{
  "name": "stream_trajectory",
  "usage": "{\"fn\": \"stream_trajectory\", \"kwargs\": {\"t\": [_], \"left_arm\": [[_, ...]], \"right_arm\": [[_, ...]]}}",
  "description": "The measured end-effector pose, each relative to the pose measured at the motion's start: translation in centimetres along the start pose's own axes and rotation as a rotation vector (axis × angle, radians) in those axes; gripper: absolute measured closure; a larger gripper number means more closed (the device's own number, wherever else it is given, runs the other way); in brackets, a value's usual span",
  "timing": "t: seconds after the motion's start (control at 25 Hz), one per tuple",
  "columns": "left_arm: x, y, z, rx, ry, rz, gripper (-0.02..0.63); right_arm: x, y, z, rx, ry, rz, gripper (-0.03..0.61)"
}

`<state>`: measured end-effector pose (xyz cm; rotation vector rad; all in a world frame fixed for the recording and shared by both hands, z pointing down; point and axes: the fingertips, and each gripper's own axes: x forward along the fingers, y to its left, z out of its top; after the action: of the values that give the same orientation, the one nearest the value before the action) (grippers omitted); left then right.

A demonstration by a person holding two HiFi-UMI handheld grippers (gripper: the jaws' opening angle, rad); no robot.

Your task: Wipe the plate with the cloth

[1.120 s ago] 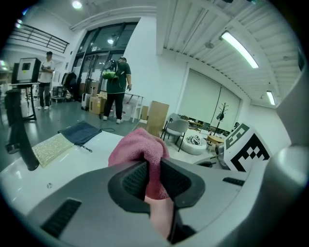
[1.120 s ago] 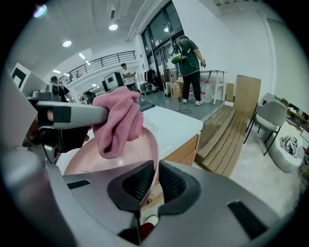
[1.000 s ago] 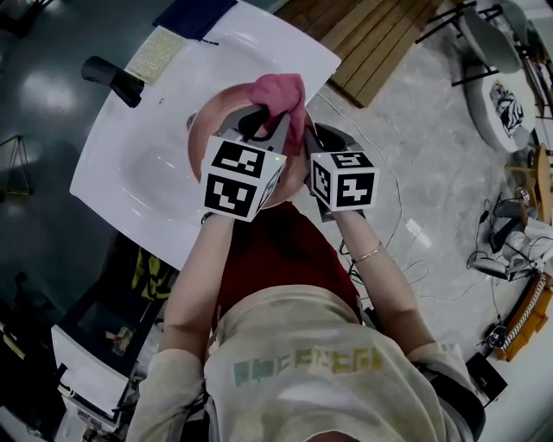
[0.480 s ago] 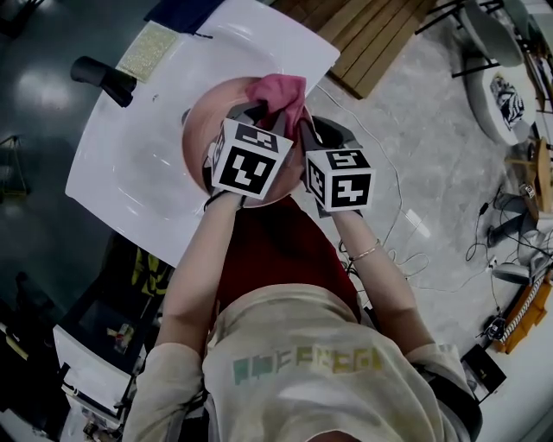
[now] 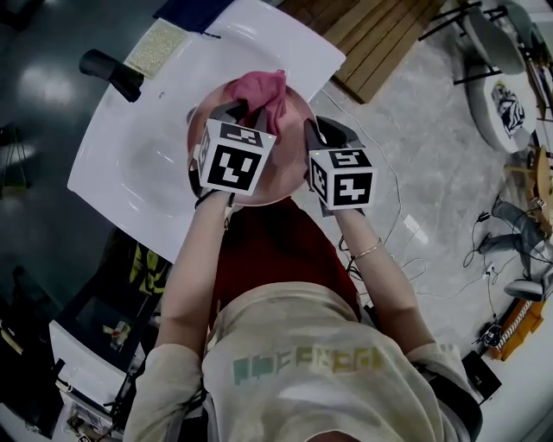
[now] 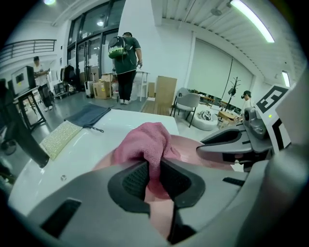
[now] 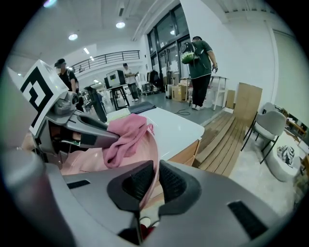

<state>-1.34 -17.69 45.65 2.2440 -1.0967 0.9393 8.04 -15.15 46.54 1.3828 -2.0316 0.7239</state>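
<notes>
I hold the left gripper (image 6: 153, 176) with its jaws squeezed onto the pink cloth (image 6: 145, 142), and a fold of the cloth sits right between them. The rest of the cloth bunches up past the jaws and rests on the face of the pink plate (image 6: 203, 152). My right gripper (image 7: 155, 185) has its jaws pinching the rim of the plate (image 7: 152, 144), so the thin edge runs up between them. From that side the plate looks tipped up, not flat, and the cloth (image 7: 126, 132) hangs over its far part. From the head view the plate (image 5: 285, 168) is over the middle of the near edge of the white table (image 5: 130, 164). The cloth (image 5: 259, 91) is on the side of the plate away from me. The left gripper (image 5: 238, 112) is on the plate's left side and the right gripper (image 5: 315, 131) is on its right rim, so the two are near each other with the plate between them. A black thing (image 5: 112, 73) stands near the table's far left edge. A yellow pad (image 5: 157, 47) and a dark blue cloth (image 5: 190, 13) lie by the far corner, well apart from the plate.
</notes>
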Motion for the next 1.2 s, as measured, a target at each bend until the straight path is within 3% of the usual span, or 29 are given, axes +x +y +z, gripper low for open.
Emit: {"fn": "stream_trajectory", "kwargs": {"t": [0.48, 0.76, 0.88, 1.2], "left_arm": [[-3.1, 5.1, -2.5, -0.085, 0.013, 0.138, 0.545], [-6.6, 6.8, -2.3, -0.160, -0.069, 0.210, 0.545], [-7.2, 5.3, -1.4, -0.129, -0.085, 0.178, 0.546], [-4.8, -3.0, 0.5, -0.020, -0.066, -0.031, 0.546]], "right_arm": [[0.0, 0.2, 0.0, -0.016, 0.008, -0.011, 0.517], [0.1, 0.3, 0.0, -0.013, 0.004, -0.015, 0.517], [0.1, 0.2, 0.1, -0.006, -0.002, -0.012, 0.517], [-0.4, 0.0, -0.3, 0.011, -0.012, -0.005, 0.517]]}}
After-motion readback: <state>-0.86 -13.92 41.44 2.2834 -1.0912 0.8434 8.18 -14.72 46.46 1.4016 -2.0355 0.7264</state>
